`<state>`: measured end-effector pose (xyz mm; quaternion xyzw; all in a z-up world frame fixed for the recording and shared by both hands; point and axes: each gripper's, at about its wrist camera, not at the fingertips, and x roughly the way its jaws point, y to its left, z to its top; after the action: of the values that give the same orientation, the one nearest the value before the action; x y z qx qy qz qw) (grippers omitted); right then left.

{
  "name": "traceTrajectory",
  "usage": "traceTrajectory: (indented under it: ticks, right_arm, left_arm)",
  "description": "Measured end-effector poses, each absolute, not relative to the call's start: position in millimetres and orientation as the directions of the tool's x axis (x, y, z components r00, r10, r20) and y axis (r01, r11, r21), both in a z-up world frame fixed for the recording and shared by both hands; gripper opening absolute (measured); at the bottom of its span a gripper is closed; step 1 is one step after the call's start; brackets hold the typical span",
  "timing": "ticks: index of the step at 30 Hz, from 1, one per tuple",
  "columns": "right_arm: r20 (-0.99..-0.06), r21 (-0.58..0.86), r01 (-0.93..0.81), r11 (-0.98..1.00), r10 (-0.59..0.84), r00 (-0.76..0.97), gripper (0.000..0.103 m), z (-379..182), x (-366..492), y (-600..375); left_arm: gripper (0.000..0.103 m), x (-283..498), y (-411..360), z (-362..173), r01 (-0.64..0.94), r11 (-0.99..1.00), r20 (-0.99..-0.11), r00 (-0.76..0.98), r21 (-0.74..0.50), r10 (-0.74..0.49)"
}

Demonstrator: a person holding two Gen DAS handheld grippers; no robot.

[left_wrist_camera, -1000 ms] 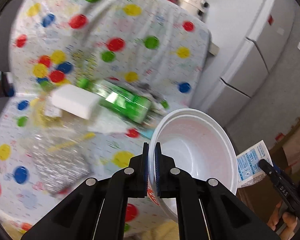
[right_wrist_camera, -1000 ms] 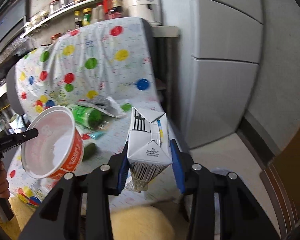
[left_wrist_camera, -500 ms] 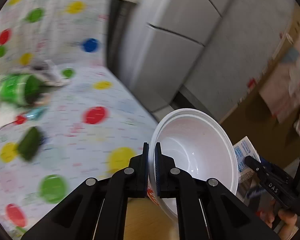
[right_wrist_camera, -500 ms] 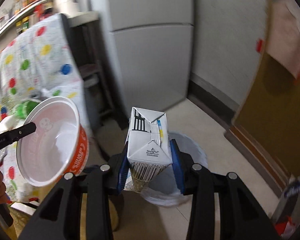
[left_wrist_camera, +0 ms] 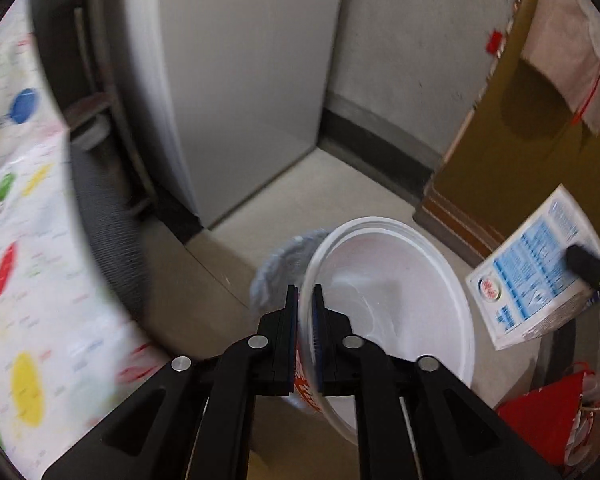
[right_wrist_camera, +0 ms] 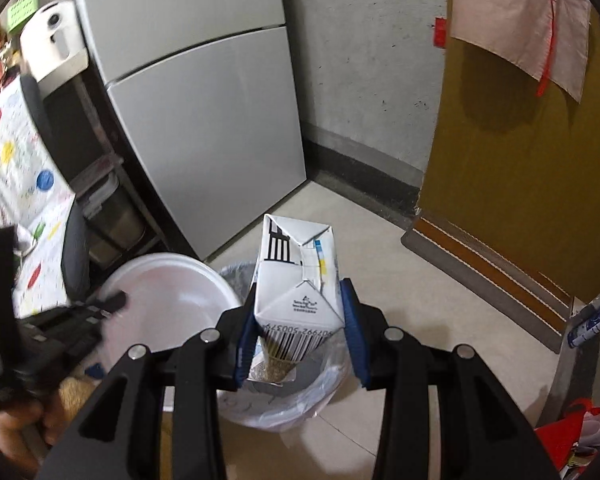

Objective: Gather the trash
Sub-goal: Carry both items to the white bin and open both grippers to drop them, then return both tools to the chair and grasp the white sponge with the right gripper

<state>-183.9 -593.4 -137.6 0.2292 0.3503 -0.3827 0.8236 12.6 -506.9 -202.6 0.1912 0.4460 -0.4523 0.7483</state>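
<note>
The left gripper (left_wrist_camera: 305,300) has the wall of a white bowl (left_wrist_camera: 396,304) between its two fingers, one finger inside the rim and one outside against the orange printed side. Its jaws are opening, with only a thin gap either side of the rim; the bowl appears to be held still, though blur makes the contact hard to judge. The bowl is tipped so its empty inside faces the left camera. Just behind its far rim shows the edge of a bin (left_wrist_camera: 284,256) lined with a pale bag.

The right gripper (right_wrist_camera: 298,320) is clamped at a middling width on a carton (right_wrist_camera: 298,280), its blue pads pressing the carton's two sides. The carton points away from the camera, its folded end and barcode facing the lens. Directly beneath it stands the bin (right_wrist_camera: 324,396), its mouth open below the carton's near end. In the right view the bowl (right_wrist_camera: 168,304) hangs at the left, just beside the bin's rim, with the left gripper's fingers across it and a hand (right_wrist_camera: 16,428) below.

In the left view the carton (left_wrist_camera: 536,268) shows at the right edge, blue print facing up, well right of the bowl.

A grey fridge (right_wrist_camera: 204,108) stands behind on a tiled floor (right_wrist_camera: 380,240), and a dotted cloth (left_wrist_camera: 16,280) covers the surface at the left.
</note>
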Motion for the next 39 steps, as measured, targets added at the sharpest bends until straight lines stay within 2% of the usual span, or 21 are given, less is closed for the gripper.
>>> traceTrajectory:
  ticks: [1, 2, 3, 5, 6, 11, 13, 14, 21, 25, 32, 35, 39]
  right_arm:
    - [-0.752, 0.113, 0.791, 0.601, -0.469, 0.464, 0.038, -138.2, -182.9, -595.8]
    - [-0.752, 0.120, 0.791, 0.600, -0.465, 0.467, 0.038, -139.1, -180.4, -598.2]
    - [-0.753, 0.127, 0.788, 0.603, -0.458, 0.472, 0.038, -141.2, -176.4, -599.8]
    - [-0.767, 0.138, 0.772, 0.620, -0.426, 0.479, 0.039, -148.1, -168.1, -603.3]
    - [-0.775, 0.149, 0.762, 0.630, -0.404, 0.486, 0.039, -153.7, -160.6, -604.3]
    - [-0.813, 0.166, 0.750, 0.640, -0.341, 0.471, 0.043, -173.2, -139.7, -598.7]
    - [-0.809, 0.161, 0.747, 0.645, -0.348, 0.474, 0.050, -168.9, -139.2, -594.8]
    - [-0.805, 0.154, 0.746, 0.648, -0.355, 0.475, 0.051, -165.7, -138.6, -592.7]
    - [-0.738, 0.100, 0.736, 0.670, -0.446, 0.506, 0.052, -112.1, -151.8, -561.1]
    - [-0.698, 0.109, 0.699, 0.706, -0.447, 0.560, 0.056, -88.9, -150.5, -530.1]
    - [-0.672, 0.162, 0.529, 0.833, -0.300, 0.677, 0.065, -77.0, -96.9, -464.5]
    - [-0.682, 0.166, 0.451, 0.877, -0.229, 0.695, 0.067, -78.0, -68.8, -434.1]
    - [-0.696, 0.163, 0.335, 0.928, -0.132, 0.705, 0.069, -82.6, -29.5, -388.4]
  left_arm:
    - [0.017, 10.1, -513.1, -204.1, 0.851, 0.510, -0.847, 0.176, -0.125, -0.502]
    - [0.035, 11.7, -519.9, -206.8, 0.853, 0.507, -0.854, 0.167, -0.125, -0.492]
    - [0.046, 12.9, -523.6, -209.0, 0.856, 0.502, -0.858, 0.160, -0.126, -0.489]
    - [0.048, 15.8, -519.3, -205.4, 0.863, 0.486, -0.840, 0.156, -0.141, -0.521]
    - [0.052, 16.9, -515.1, -202.2, 0.866, 0.478, -0.833, 0.153, -0.146, -0.532]
    - [0.053, 27.2, -492.2, -183.5, 0.852, 0.504, -0.804, 0.199, -0.140, -0.560]
    - [0.053, 33.6, -479.1, -172.9, 0.841, 0.524, -0.794, 0.225, -0.135, -0.565]
    - [0.053, 37.0, -469.5, -165.6, 0.834, 0.536, -0.786, 0.243, -0.130, -0.568]
    - [0.055, 50.5, -409.4, -125.7, 0.796, 0.593, -0.746, 0.322, -0.121, -0.583]
    - [0.055, 59.8, -352.6, -110.8, 0.752, 0.648, -0.736, 0.372, -0.119, -0.566]
    - [0.056, 73.8, -240.4, -102.6, 0.634, 0.770, -0.740, 0.484, -0.071, -0.467]
    - [0.063, 79.9, -191.9, -99.5, 0.558, 0.829, -0.740, 0.546, -0.030, -0.394]
    - [0.067, 89.1, -121.5, -100.1, 0.435, 0.900, -0.738, 0.603, -0.013, -0.302]
